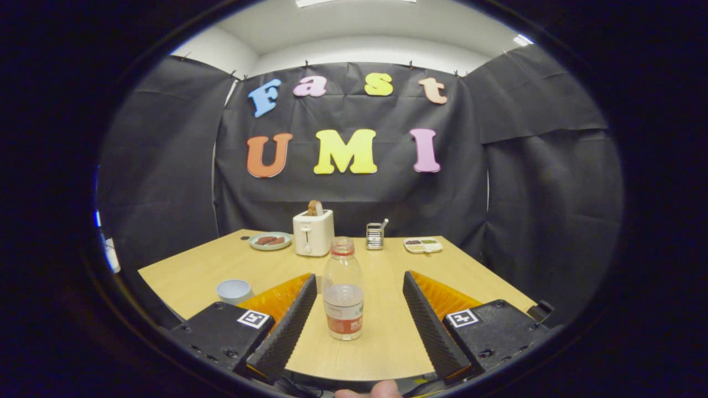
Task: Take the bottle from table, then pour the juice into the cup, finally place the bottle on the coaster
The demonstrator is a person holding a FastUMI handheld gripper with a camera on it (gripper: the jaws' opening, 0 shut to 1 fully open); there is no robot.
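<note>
A clear plastic bottle (343,290) with no cap, a red neck ring and a red-and-white label stands upright on the wooden table (221,265), partly filled with clear liquid. It is between the two fingers of my gripper (359,279), closer to the left finger (287,326) than to the right finger (428,326). Neither ribbed black pad touches it, and the gripper is open. A small white cup (234,291) sits on the table just left of the left finger, partly hidden behind its orange side.
At the table's far edge stand a white toaster (313,232) with a slice of bread in it, a plate (270,241) with dark food to its left, a metal holder (375,236) and a divided white tray (423,245) to its right.
</note>
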